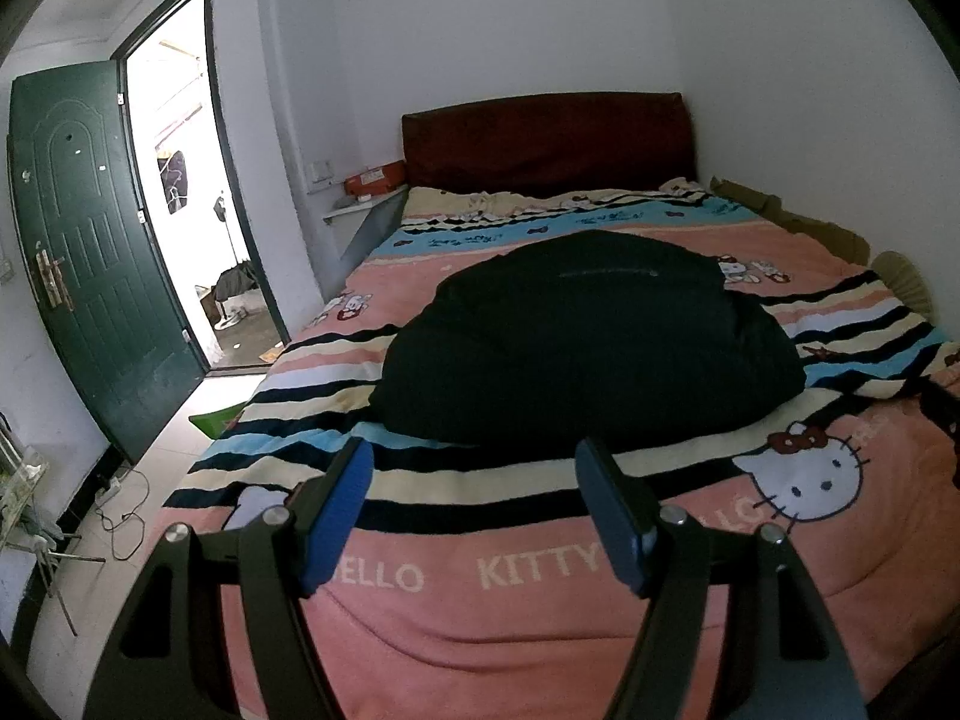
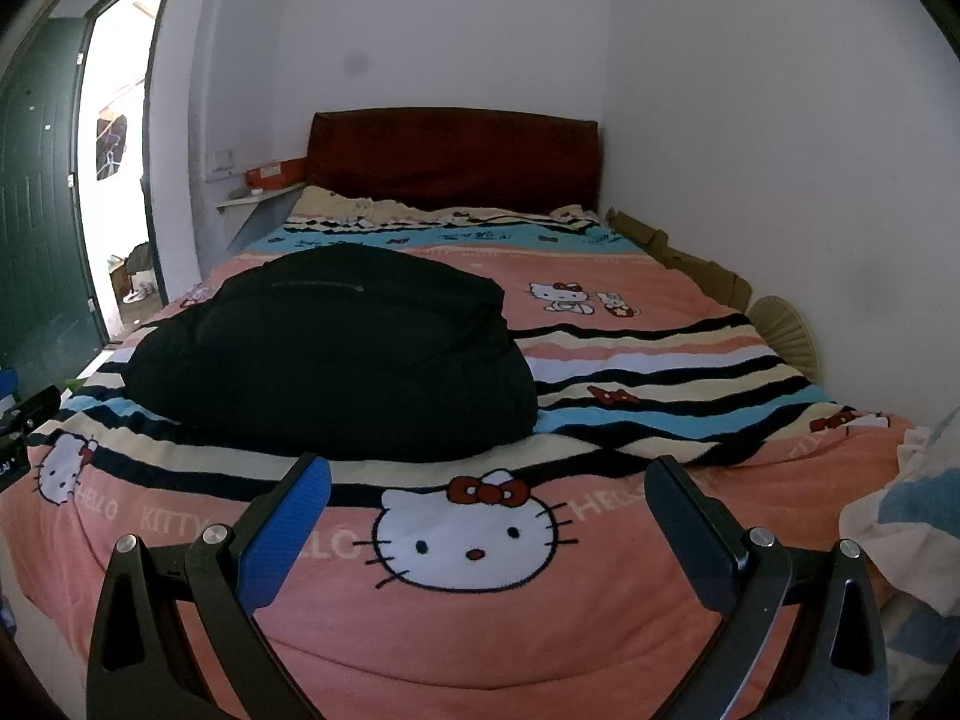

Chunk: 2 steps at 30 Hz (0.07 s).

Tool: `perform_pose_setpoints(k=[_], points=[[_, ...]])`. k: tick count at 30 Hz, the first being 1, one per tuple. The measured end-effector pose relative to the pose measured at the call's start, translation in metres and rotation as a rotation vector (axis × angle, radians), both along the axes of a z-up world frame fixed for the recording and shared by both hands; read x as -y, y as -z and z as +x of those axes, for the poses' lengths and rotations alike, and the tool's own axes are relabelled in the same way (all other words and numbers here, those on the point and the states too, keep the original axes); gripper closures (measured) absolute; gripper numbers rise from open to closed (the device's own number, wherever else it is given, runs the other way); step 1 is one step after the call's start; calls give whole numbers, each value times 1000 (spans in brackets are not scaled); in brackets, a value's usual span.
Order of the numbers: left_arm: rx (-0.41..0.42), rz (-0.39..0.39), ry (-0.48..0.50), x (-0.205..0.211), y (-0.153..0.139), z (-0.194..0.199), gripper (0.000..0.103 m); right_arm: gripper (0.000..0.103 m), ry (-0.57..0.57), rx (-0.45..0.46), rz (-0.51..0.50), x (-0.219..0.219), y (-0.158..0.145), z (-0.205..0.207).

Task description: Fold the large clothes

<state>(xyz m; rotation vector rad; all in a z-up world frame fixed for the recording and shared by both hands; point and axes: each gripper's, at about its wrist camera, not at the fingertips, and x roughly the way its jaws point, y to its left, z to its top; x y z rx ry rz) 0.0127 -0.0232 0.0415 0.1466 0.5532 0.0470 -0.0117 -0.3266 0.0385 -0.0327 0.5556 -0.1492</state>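
A bulky black garment lies in a rounded, folded heap in the middle of the bed; in the right wrist view it sits left of centre. My left gripper is open and empty, just short of the garment's near edge. My right gripper is open and empty, above the blanket, with the garment ahead to its left. Part of the left gripper shows at the left edge of the right wrist view.
The bed carries a pink striped Hello Kitty blanket and a dark red headboard. A green door stands open on the left. Cables lie on the floor. A white wall runs along the bed's right side.
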Motion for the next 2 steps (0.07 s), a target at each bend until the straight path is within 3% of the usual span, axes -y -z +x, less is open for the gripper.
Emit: perform_pose_setpoints(k=[2], points=[[1, 0, 4, 1, -1, 0, 35, 0, 1, -2, 1, 0, 0, 0]])
